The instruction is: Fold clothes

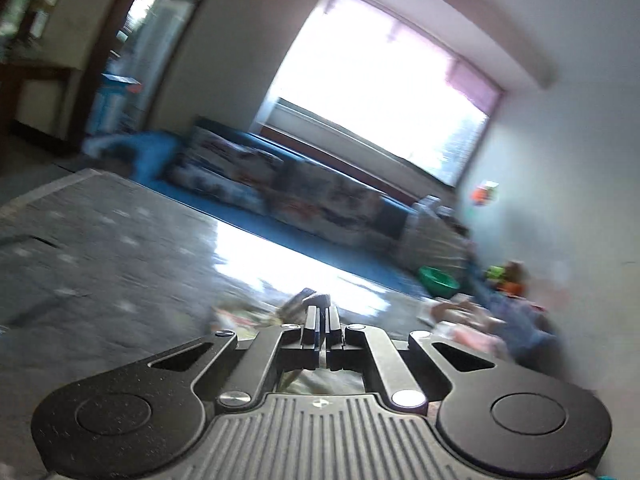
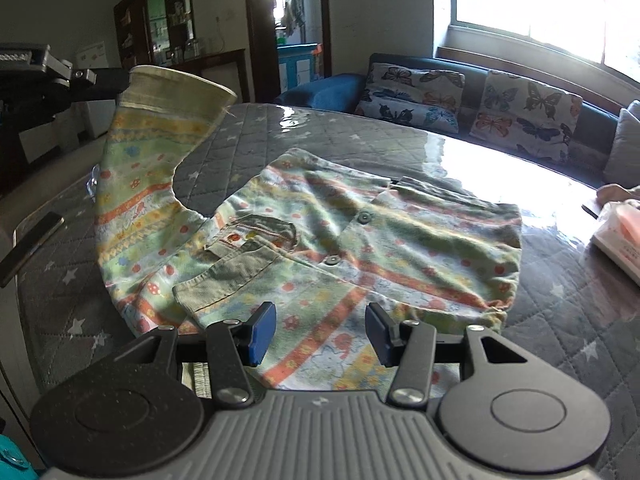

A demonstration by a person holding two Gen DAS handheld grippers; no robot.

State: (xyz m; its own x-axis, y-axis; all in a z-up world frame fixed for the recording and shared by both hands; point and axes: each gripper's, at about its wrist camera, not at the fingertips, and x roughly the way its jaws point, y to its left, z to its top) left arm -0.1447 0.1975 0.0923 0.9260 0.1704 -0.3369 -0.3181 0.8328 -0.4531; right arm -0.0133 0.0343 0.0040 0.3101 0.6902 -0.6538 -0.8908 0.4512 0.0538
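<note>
The left gripper [image 2: 120,80] is clamped tight on the cuff of the shirt's sleeve [image 2: 168,92], holding it raised. The right gripper [image 2: 320,332] hovers half open and empty over the patterned shirt [image 2: 360,232], spread flat on the quilted worktop [image 2: 560,320].

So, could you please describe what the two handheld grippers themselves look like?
Both are matte black: the right gripper has a ribbed grey body, two round black discs, silver screws on angled linkage bars, and fingers faced with blue pads. The left gripper shows the same build with slim black fingers.
</note>
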